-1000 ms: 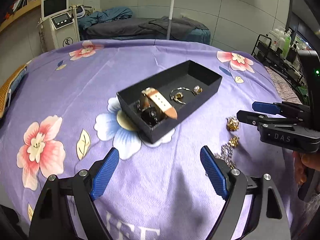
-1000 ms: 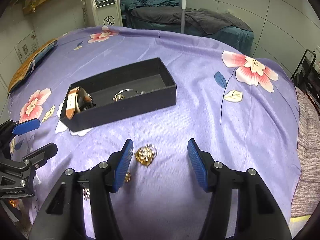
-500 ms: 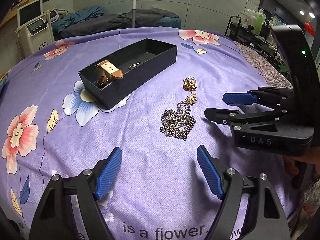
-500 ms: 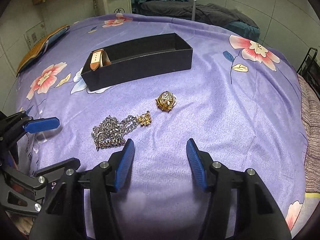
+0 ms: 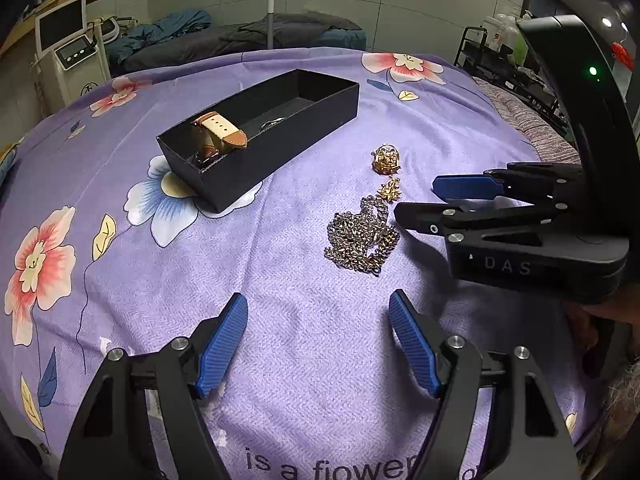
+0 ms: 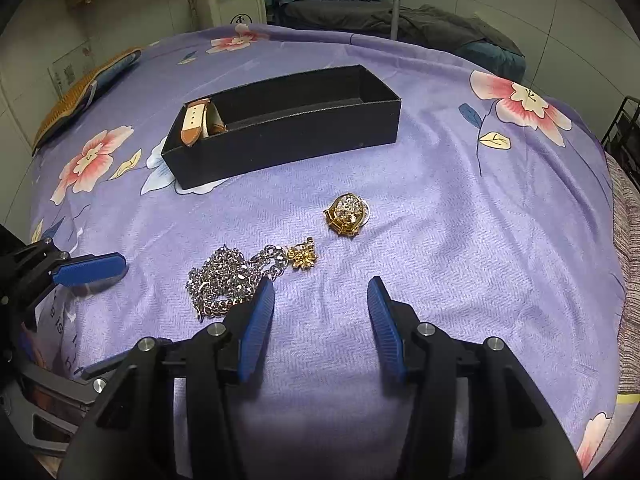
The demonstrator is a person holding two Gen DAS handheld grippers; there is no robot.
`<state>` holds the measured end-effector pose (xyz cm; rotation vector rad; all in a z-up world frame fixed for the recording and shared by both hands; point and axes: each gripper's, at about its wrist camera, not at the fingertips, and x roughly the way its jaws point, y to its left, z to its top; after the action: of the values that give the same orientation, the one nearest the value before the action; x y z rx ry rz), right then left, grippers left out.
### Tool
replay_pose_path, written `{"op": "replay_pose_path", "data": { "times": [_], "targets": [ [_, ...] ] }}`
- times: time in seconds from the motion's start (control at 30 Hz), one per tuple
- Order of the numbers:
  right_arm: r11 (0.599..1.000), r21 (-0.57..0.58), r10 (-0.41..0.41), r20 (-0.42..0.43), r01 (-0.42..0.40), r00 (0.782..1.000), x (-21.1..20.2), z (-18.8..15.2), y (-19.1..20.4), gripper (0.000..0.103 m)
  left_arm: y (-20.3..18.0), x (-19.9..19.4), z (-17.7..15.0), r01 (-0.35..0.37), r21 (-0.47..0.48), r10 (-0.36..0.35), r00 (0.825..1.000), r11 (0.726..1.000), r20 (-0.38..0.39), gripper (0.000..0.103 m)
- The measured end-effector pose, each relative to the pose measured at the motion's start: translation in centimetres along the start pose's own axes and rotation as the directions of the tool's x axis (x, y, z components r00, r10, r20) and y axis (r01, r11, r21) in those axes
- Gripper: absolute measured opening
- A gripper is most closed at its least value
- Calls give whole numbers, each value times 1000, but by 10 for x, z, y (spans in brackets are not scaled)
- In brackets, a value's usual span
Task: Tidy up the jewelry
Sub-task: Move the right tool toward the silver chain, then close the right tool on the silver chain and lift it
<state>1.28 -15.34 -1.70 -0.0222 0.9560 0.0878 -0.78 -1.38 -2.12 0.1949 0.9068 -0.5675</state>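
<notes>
Purple floral cloth (image 5: 280,280) over a work surface, with jewelry laid out near a black box (image 5: 280,148).

Room behind the black box: tiled wall, a dark heap of bedding (image 6: 360,8), a white machine with a screen (image 5: 68,52) and a white pole (image 5: 272,0); a black rack (image 5: 500,64) stands to the box's right. Inside the box, at its left end, lies a watch with a tan strap (image 5: 220,136). In front of the box lie 3 loose pieces: a gold brooch (image 6: 347,215), a small gold charm (image 6: 303,257) and a silver chain pile (image 6: 224,278). Left gripper (image 5: 318,340) and right gripper (image 6: 320,320) have both just been closing; each still stands apart with nothing between the blue pads. The right gripper's left finger (image 6: 256,320) overlaps the chain's near edge in its own view.
</notes>
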Motion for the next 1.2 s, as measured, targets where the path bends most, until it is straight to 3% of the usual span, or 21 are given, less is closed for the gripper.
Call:
{"op": "replay_pose_path", "data": {
  "times": [0.37,0.47,0.5,0.63,0.67,0.7,0.8,0.97,1.0,1.07,1.1,1.13,1.17,1.2],
  "targets": [
    [993,-17,117,-25,-117,993,-8,-6,24,50,13,2,-5,-11,-10,11,1000,1000,-19,71],
    [992,-30,125,-40,-126,991,-2,-7,31,41,17,2,-6,-20,-15,20,1000,1000,-22,71],
    [991,-34,129,-41,-131,991,0,-7,33,32,18,2,-6,-19,-17,19,1000,1000,-23,71],
    [989,-39,141,-58,-143,988,3,-2,36,31,17,3,-6,-22,-15,21,999,1000,-25,71],
    [989,-38,144,-59,-146,988,3,-2,36,26,16,3,-6,-21,-12,21,999,1000,-25,71],
    [989,-33,145,-57,-147,988,2,-2,35,2,16,3,-6,-19,-10,18,1000,1000,-25,71],
    [975,39,221,-65,-218,973,1,-6,24,1,13,3,-6,-7,-1,7,1000,1000,-23,71],
    [974,82,217,-41,-213,975,-7,-16,10,1,10,5,-5,-6,7,6,1000,1000,-19,71],
    [975,77,209,-29,-206,978,-8,-15,10,1,10,5,-5,-3,4,3,1000,1000,-20,71],
    [971,73,233,-46,-229,971,-6,-13,12,12,10,5,-5,-1,6,1,1000,1000,-22,71],
    [970,72,238,-62,-234,969,-4,-11,13,26,11,4,-5,-2,7,2,1000,1000,-23,71],
    [968,65,247,-59,-243,967,-4,-10,16,48,12,4,-6,-4,7,4,1000,1000,-25,71],
    [969,50,243,-50,-240,969,-4,-8,20,58,13,3,-7,-7,4,7,1000,1000,-26,71],
    [975,26,220,-43,-219,974,-4,-6,25,59,14,3,-7,-9,1,9,1000,1000,-26,71]
  ]
}}
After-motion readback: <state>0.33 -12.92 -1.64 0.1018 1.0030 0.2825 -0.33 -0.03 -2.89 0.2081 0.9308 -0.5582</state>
